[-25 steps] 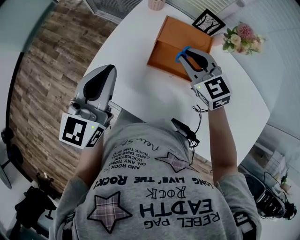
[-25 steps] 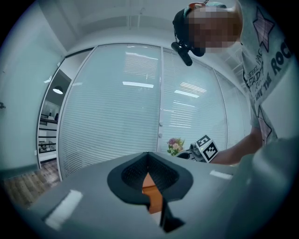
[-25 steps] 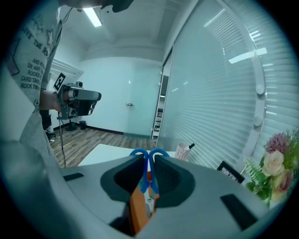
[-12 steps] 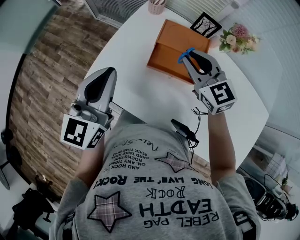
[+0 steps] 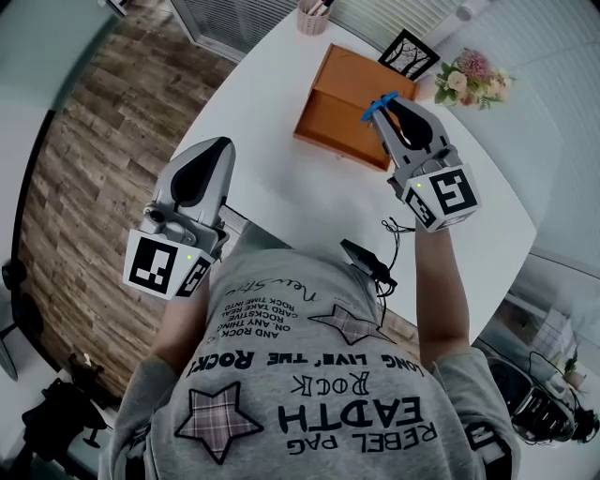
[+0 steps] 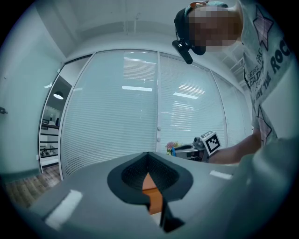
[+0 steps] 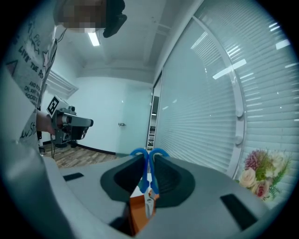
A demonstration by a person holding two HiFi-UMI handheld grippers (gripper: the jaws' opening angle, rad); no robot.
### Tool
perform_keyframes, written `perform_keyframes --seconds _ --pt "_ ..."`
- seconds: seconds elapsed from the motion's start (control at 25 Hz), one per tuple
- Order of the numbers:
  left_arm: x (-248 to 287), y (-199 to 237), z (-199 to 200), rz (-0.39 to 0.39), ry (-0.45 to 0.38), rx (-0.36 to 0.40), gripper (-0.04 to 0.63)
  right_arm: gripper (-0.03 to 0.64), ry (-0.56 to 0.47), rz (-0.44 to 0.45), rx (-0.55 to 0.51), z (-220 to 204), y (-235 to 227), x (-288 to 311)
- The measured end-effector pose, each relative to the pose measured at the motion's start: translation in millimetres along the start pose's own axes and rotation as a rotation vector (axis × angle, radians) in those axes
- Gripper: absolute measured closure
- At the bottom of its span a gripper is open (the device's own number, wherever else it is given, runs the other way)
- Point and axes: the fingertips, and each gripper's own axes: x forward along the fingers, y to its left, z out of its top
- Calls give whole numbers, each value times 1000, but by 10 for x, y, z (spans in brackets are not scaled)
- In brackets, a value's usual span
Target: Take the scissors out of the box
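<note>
**Right gripper** point(image 5: 392, 105): its fingers are clamping on the blue handles of the scissors. The hand is holding it out over the far part of the surface, marker cube facing up.

**Scissors** point(image 5: 372, 107): they are hanging between the right fingers above the open box. The handle loops are sticking out past the fingertips and the metal blades are pointing down toward the orange interior. Whether the blade tips are sitting clear of the box rim cannot be told.

**Box** point(image 5: 328, 112): orange and open-topped, it is sitting on the white surface point(image 5: 272, 178), directly under the right gripper.

**Left gripper** point(image 5: 214, 148): its fingers are resting together with nothing between them. The hand is holding it level at the near edge of the surface, well apart from the box.

**Other items along the far edge of the surface:**
- A pink cup point(image 5: 312, 14) is standing beyond the box.
- A framed picture point(image 5: 409, 52) is leaning just beside the box's far corner.
- A bunch of flowers point(image 5: 469, 77) is lying to the right of the frame.
</note>
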Motion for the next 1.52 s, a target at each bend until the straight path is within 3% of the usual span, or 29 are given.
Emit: perform_keyframes --seconds 0.76,1.12,1.52 --pt "19 47 142 2 -26 25 586 537 -177 -107 19 577 -147 -385" --pt "-38 314 273 63 -50 45 586 537 -213 -163 40 732 -202 -698" --pt "144 150 290 -8 -50 48 586 537 -257 -249 56 962 -211 -1118"
